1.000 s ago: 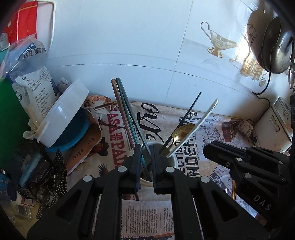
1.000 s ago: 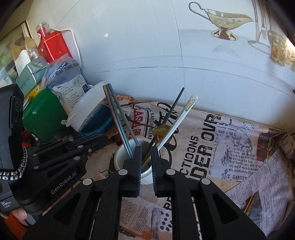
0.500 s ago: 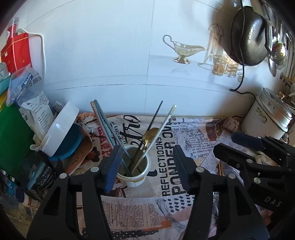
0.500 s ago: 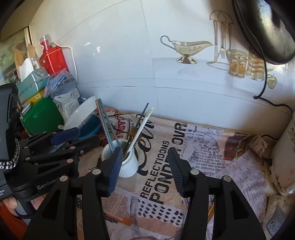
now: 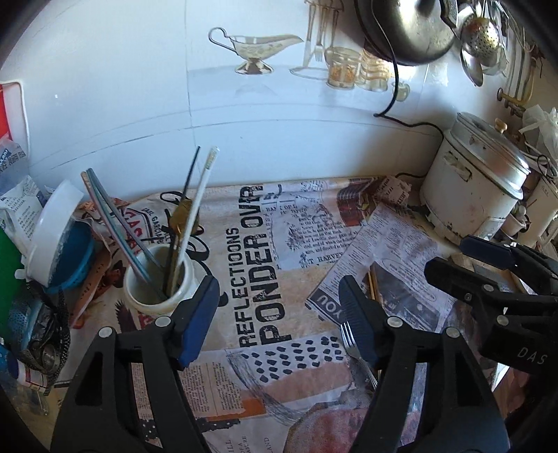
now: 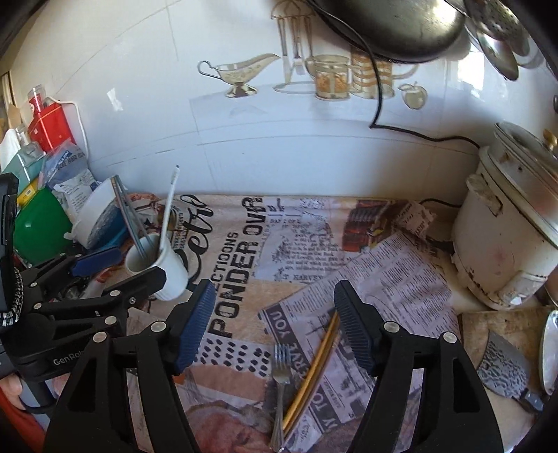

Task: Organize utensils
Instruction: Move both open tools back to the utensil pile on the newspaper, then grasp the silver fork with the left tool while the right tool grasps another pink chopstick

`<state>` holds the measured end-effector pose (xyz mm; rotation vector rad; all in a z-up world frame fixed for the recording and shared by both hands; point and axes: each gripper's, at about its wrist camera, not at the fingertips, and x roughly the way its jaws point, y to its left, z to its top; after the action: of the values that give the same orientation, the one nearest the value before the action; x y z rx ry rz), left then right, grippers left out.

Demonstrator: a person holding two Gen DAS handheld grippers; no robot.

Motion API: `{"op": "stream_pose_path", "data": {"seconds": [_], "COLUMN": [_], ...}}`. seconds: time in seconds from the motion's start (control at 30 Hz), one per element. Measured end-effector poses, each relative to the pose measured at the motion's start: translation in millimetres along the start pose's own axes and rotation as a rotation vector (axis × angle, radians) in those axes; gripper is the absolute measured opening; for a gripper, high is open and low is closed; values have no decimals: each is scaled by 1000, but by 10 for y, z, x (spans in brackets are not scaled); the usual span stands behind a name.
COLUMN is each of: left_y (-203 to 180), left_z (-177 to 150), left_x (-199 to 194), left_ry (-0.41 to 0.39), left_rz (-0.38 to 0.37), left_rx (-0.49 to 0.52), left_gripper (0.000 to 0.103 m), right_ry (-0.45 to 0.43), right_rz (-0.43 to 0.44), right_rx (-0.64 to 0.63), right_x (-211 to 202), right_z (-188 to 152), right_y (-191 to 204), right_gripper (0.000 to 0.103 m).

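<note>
Gaping wide, left gripper and right gripper, both empty

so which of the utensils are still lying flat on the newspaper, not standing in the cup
The fork and the yellow chopsticks beside it, lying flat between the open right tongs. The rest stand tilted in the white cup.

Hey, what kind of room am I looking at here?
Most likely a home kitchen counter: a rice cooker stands against the tiled wall, a pan hangs above it, and a white cup holds chopsticks and spoons on newspaper.
</note>
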<state>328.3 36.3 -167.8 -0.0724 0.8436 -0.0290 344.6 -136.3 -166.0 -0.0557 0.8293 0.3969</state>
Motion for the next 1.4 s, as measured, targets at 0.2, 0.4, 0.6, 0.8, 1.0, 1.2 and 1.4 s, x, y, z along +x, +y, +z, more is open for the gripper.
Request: {"op": "stream_pose_path", "data": {"seconds": [0.2,0.4,0.6,0.8,1.0,1.2,1.4], "left_y": [-220,-363,-401,-382,-374,-418,-452], "left_z": [-172,-401,-633,-773,-861,-883,-869], "left_x": [327,662,911,993,1041,1074,1098], "left_ry": [106,213,300,337,359,371,379], "left_rz": [-29,-33,-32,-27,-27,-42,-66], "left_rx": [24,47,40,33,23,30,22], "left_gripper": [70,70,70,70,70,70,70], "right_ry": [137,256,348,411,406,420,425], "right_rz": [-91,-120,-67,-52,-12,10,-43], "right_rx": [49,82,92,76,58,32,6], "right_x": [297,640,934,1097,1089,1075,1124], "right_z": [-334,-639,-862,-998,-995,-988,-989], "right_y": [-430,-629,-585,-511,-465,-468,-560], "right_gripper": [67,67,63,50,41,23,5]}}
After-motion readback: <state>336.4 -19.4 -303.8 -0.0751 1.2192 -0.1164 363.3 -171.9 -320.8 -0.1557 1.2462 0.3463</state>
